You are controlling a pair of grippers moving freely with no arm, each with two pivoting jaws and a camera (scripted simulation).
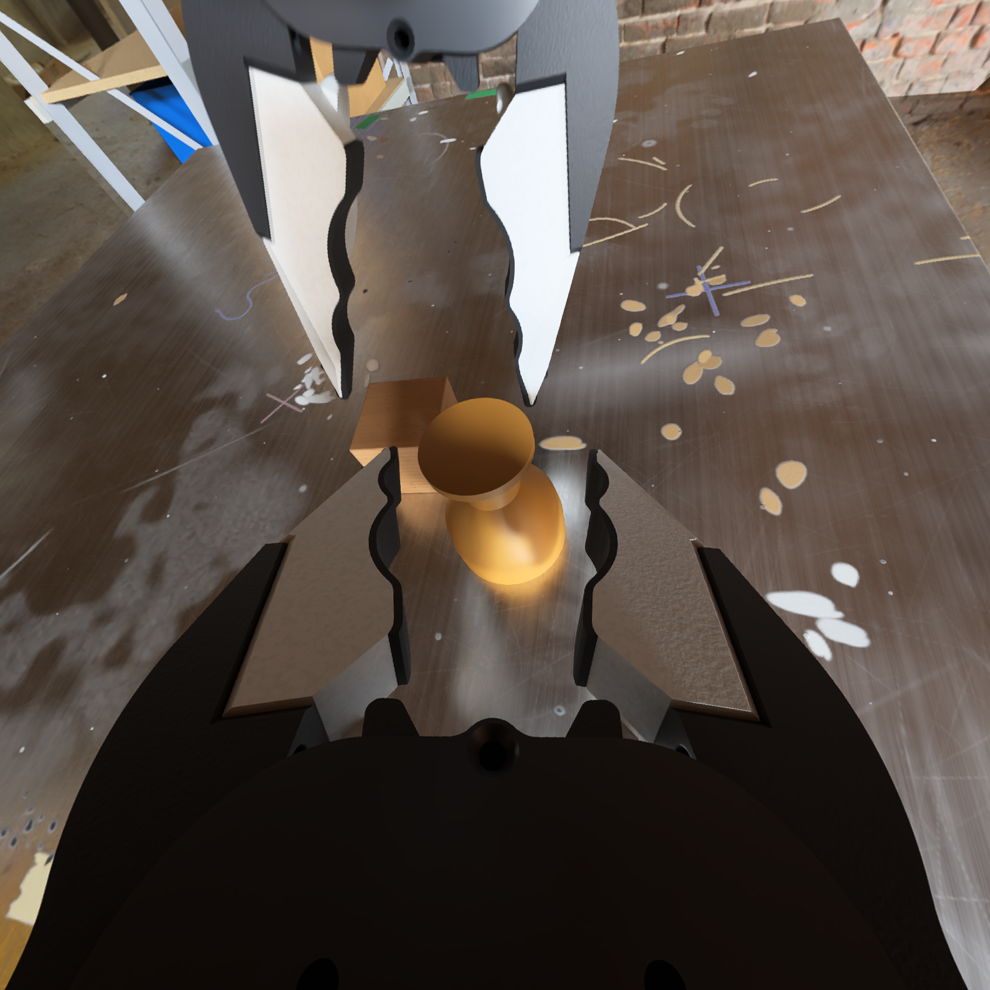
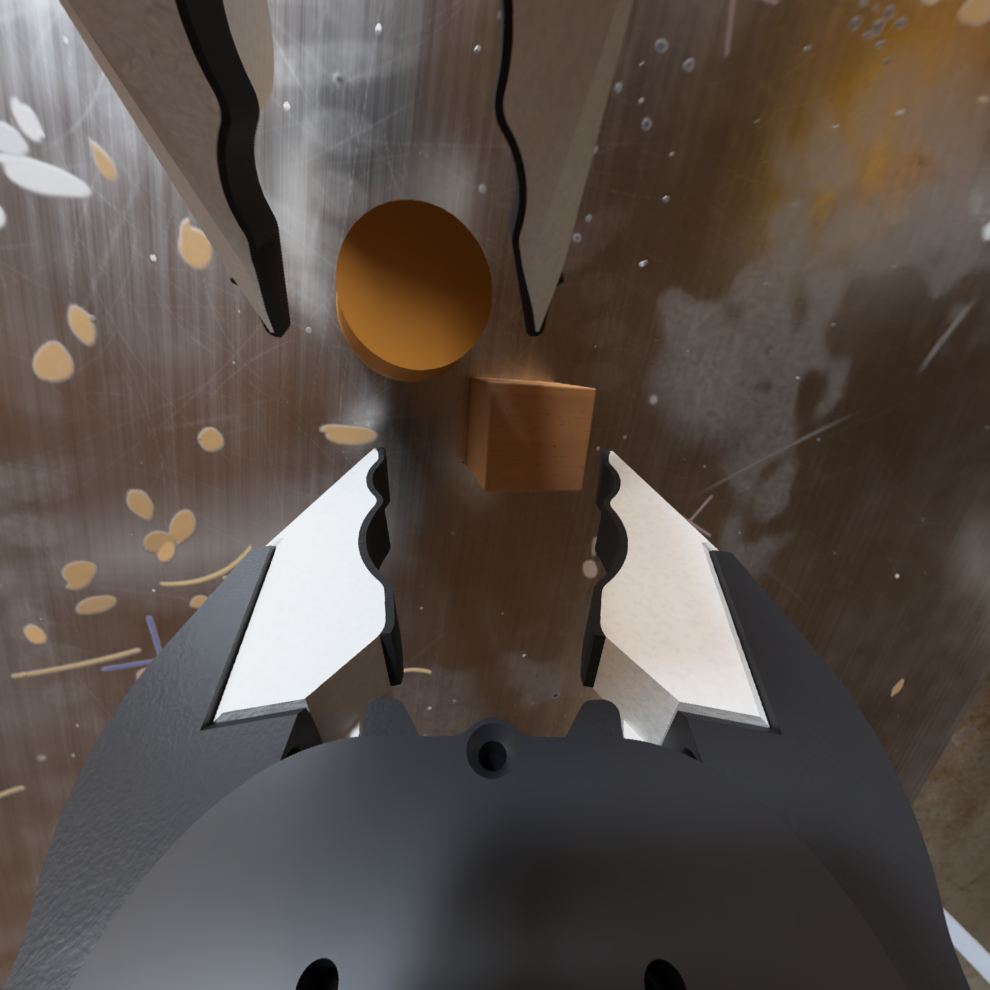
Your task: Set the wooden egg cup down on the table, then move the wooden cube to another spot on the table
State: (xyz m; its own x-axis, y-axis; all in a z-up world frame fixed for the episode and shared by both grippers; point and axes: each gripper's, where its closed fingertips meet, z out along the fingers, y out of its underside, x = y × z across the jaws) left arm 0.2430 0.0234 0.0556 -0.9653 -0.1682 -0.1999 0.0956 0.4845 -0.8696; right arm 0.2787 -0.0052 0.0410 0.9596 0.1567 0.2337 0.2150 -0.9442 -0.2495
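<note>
In the left wrist view, the egg cup [image 1: 495, 495] is seen upside down on the table [image 1: 160, 482], loose between the wide-open left gripper [image 1: 492, 454]. In the right wrist view, the cube [image 2: 530, 435] sits just beyond the wide-open right gripper [image 2: 493, 454]. The cube likely must be grabbed next.

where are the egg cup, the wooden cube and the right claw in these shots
wooden egg cup [image 1: 477, 447]: left wrist view, on its flat round base.
wooden cube [image 2: 527, 436]: right wrist view, on its top face.
right claw [image 2: 493, 460]: right wrist view, midway between its open fingertips.
</note>
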